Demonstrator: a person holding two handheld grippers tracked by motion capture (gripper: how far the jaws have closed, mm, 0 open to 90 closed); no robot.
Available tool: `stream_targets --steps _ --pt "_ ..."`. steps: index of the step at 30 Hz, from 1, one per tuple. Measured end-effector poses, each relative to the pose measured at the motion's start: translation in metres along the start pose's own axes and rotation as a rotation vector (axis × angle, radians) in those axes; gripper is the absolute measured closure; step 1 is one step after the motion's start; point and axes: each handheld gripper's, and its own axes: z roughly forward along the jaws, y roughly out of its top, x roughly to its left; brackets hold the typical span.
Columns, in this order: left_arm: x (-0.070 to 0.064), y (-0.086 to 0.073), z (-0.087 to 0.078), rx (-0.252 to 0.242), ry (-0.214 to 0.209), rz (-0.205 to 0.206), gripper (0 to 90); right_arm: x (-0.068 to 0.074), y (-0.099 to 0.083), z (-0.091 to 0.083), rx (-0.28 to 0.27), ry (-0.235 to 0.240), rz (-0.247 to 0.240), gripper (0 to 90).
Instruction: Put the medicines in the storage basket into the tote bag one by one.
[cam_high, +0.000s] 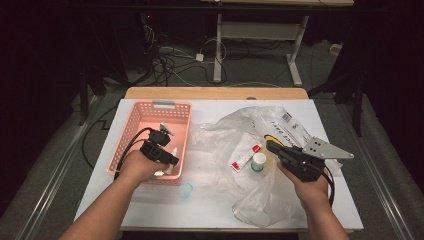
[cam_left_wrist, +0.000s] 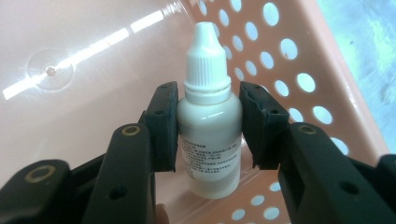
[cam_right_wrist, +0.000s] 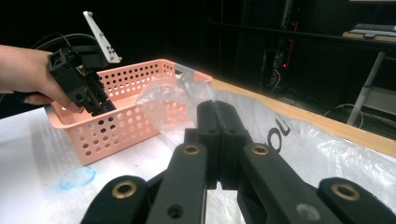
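High view. Your left gripper sits inside the pink basket, at its near right corner, and the basket stands toward the left edge of the white tabletop. A white dropper bottle shows at the gripper's front end, close to the basket's right wall. Your right gripper hovers over the crumpled clear plastic bag at the right half of the tabletop. On the bag lie one red-and-white tube and one small white jar, just beside each other, the tube's long axis running from near-left to far-right. One faint blue ring mark sits on the tabletop near the basket's near right corner. Count: one basket, one bag, one tube, one jar, one dropper bottle.

Left gripper view. Your left gripper is clamped on the dropper bottle, one pad on each side of its shoulder. The bottle's long axis runs along the jaws, with the ribbed cap and nozzle pointing away from you toward the basket wall of round holes. Small print on the label is too fine to read.

Right gripper view. Your right gripper has its jaws pressed together with nothing between them. Beyond lie the plastic bag, the basket, and your left gripper dipping into the basket from your left hand. The blue ring mark lies in front of the basket.
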Motion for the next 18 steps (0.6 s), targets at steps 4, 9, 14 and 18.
stream_targets --steps 4,9,14,18 --pt "0.0 -0.008 -0.004 -0.045 0.008 -0.009 58.1 0.0 0.0 -0.001 -0.002 -0.003 -0.001 90.0" --pt "0.0 -0.019 -0.01 -0.095 0.0 0.018 58.1 0.0 0.0 -0.001 -0.001 -0.002 0.0 90.0" --pt "-0.001 -0.029 -0.014 -0.163 -0.004 0.017 58.1 0.0 -0.001 0.0 -0.003 -0.002 -0.003 90.0" --pt "-0.004 -0.037 -0.018 -0.23 0.013 0.045 58.1 0.0 -0.002 0.0 0.003 -0.003 0.005 90.0"
